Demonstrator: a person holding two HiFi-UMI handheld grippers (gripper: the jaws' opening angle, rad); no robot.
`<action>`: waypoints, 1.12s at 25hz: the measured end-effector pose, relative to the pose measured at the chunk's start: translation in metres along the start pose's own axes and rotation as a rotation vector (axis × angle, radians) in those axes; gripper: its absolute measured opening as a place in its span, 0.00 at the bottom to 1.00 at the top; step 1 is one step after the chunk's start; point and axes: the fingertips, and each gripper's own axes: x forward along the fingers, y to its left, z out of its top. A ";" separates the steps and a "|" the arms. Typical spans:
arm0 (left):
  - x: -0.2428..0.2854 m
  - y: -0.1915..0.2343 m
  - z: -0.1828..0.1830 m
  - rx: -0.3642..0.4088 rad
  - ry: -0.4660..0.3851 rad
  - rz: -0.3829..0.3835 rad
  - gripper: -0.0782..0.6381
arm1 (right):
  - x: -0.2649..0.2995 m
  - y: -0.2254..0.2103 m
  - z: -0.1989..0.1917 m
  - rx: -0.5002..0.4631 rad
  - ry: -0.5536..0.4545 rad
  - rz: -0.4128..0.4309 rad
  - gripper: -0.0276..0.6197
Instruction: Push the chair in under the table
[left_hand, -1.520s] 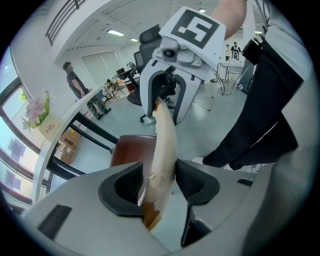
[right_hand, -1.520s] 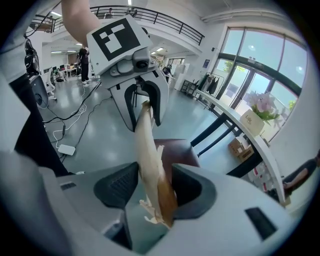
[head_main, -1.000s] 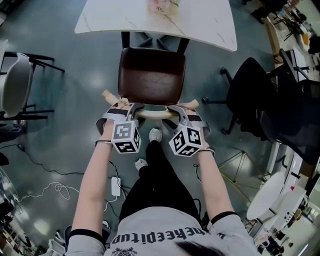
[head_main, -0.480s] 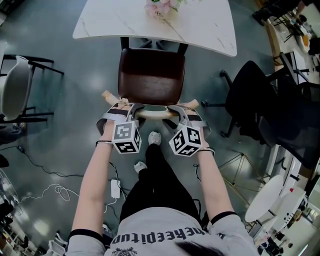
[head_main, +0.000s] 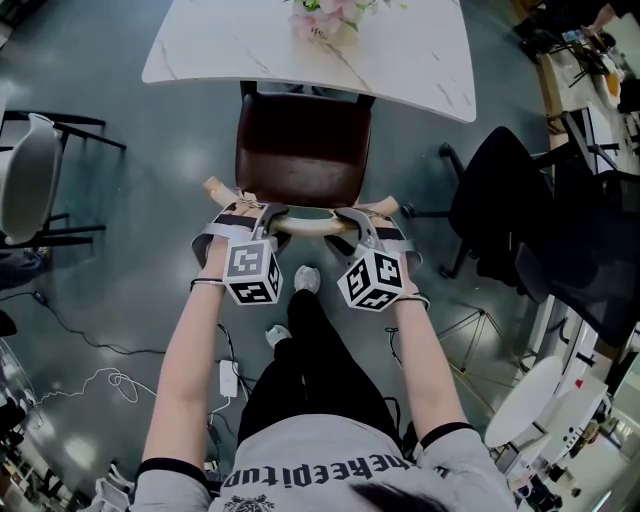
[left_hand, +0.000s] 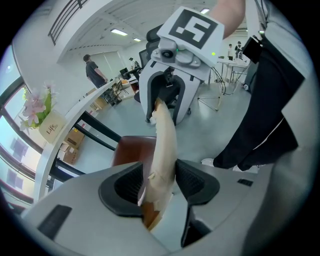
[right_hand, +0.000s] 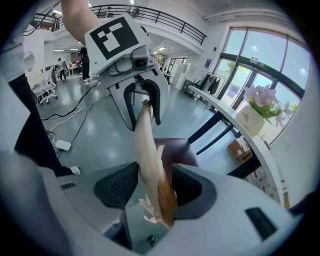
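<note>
The chair has a dark brown seat (head_main: 302, 148) and a curved pale wooden backrest rail (head_main: 305, 227). Its far edge meets the near edge of the white marble table (head_main: 400, 60). My left gripper (head_main: 250, 218) is shut on the left part of the rail, and my right gripper (head_main: 362, 222) is shut on the right part. In the left gripper view the backrest rail (left_hand: 164, 145) runs between the pads of the left gripper (left_hand: 159, 182) toward the other gripper. The right gripper view shows the same backrest rail (right_hand: 149, 150) pinched in the right gripper (right_hand: 155, 187), with the seat (right_hand: 175, 150) beyond.
A vase of pink flowers (head_main: 322, 18) stands on the table. A black office chair (head_main: 520, 210) is at the right and a white chair (head_main: 30, 170) at the left. Cables (head_main: 110, 380) and a power adapter (head_main: 227, 377) lie on the floor by my feet (head_main: 307, 278).
The chair and both grippers have moved forward toward the table. The table's near edge now overlaps the seat's far edge. Both grips are unchanged.
</note>
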 end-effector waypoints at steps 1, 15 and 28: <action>0.001 0.002 0.000 0.000 0.001 0.000 0.40 | 0.001 -0.002 -0.001 0.000 0.000 -0.001 0.38; 0.008 0.021 0.002 -0.007 0.005 -0.002 0.40 | 0.007 -0.022 -0.003 -0.010 0.000 0.007 0.38; 0.009 0.023 0.001 -0.013 0.015 -0.015 0.40 | 0.008 -0.024 -0.003 -0.021 -0.011 0.015 0.38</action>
